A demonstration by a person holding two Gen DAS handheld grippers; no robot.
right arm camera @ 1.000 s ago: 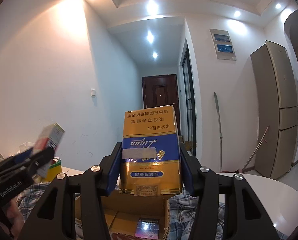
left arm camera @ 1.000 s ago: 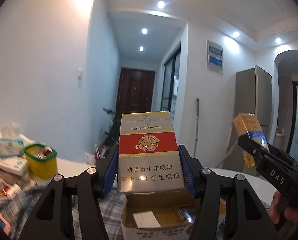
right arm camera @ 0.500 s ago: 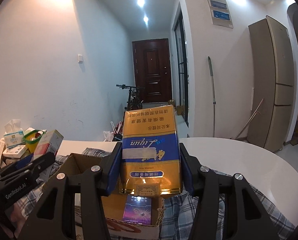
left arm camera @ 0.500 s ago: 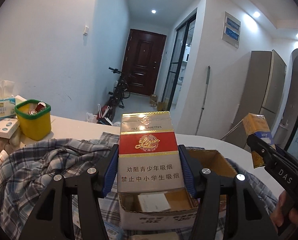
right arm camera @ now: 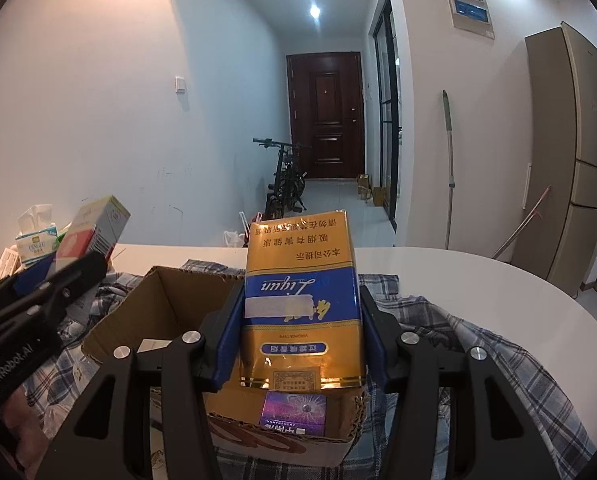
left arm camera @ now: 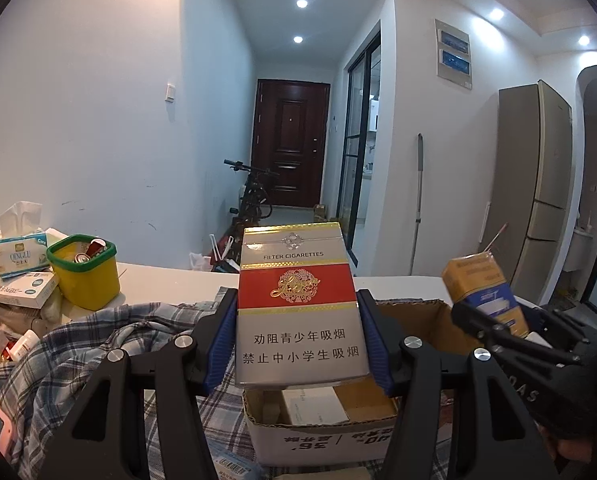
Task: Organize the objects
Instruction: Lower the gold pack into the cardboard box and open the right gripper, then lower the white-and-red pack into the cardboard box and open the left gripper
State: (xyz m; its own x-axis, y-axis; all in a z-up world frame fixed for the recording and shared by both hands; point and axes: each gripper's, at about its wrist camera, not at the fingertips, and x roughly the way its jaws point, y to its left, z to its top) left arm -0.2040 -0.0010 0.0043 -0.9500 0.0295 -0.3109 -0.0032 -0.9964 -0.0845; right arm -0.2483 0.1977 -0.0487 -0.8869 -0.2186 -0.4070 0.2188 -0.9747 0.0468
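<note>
My left gripper (left arm camera: 298, 344) is shut on a red, white and gold cigarette pack (left arm camera: 298, 304), held upright above an open cardboard box (left arm camera: 322, 440). My right gripper (right arm camera: 300, 328) is shut on a gold and blue cigarette pack (right arm camera: 300, 304), upside down, above the same box (right arm camera: 146, 308). A purple pack (right arm camera: 294, 414) lies inside the box. The right gripper and its gold pack (left arm camera: 482, 292) show at the right of the left wrist view; the left gripper's red and white pack (right arm camera: 94, 232) shows at the left of the right wrist view.
The box sits on a plaid cloth (left arm camera: 78, 344) over a white round table (right arm camera: 498, 288). A yellow and green tub (left arm camera: 83, 270), a tissue pack (left arm camera: 18, 254) and small boxes crowd the table's left side. A bicycle (right arm camera: 286, 184) and a fridge (right arm camera: 570, 152) stand behind.
Both cameras have tilted down and the grippers have come lower over the cardboard box, which now shows larger. Both packs stay gripped.
</note>
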